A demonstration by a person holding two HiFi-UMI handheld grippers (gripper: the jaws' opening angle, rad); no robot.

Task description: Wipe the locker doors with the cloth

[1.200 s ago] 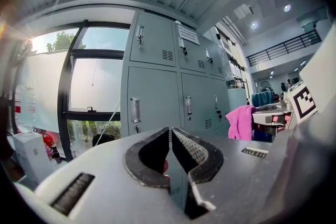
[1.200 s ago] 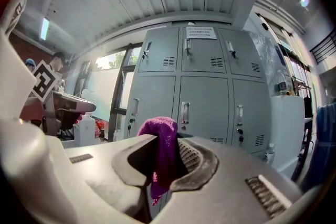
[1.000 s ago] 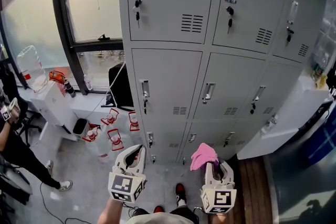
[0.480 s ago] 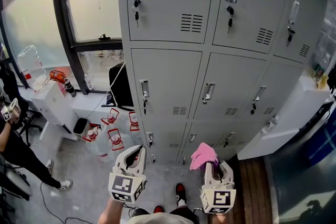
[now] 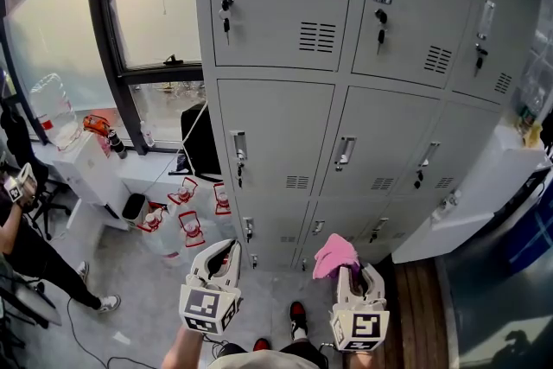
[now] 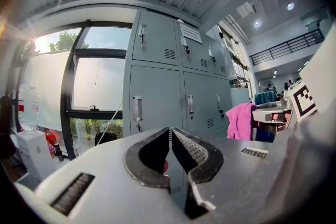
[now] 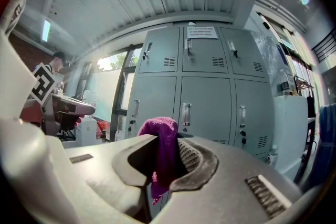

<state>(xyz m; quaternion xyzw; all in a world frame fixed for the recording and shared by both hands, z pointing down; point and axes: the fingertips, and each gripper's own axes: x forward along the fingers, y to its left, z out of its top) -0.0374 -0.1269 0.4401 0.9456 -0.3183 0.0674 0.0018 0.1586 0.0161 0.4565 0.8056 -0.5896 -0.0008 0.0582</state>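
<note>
A grey bank of lockers (image 5: 346,99) fills the head view, with handles and vents on each door. My right gripper (image 5: 357,274) is low and a little right of centre, shut on a pink cloth (image 5: 335,255) that bunches above its jaws. In the right gripper view the cloth (image 7: 161,149) hangs between the jaws, with the locker doors (image 7: 202,81) ahead and apart from it. My left gripper (image 5: 222,253) sits low and left of centre, shut with nothing held. In the left gripper view its jaws (image 6: 171,157) meet, the lockers (image 6: 173,76) stand ahead and the cloth (image 6: 240,120) shows at right.
A tall window (image 5: 130,22) stands left of the lockers. Below it are a white box (image 5: 86,173), a water jug (image 5: 52,110) and several bottles (image 5: 186,220) on the floor. A person (image 5: 26,238) stands at the far left. A white counter (image 5: 471,194) lies to the right.
</note>
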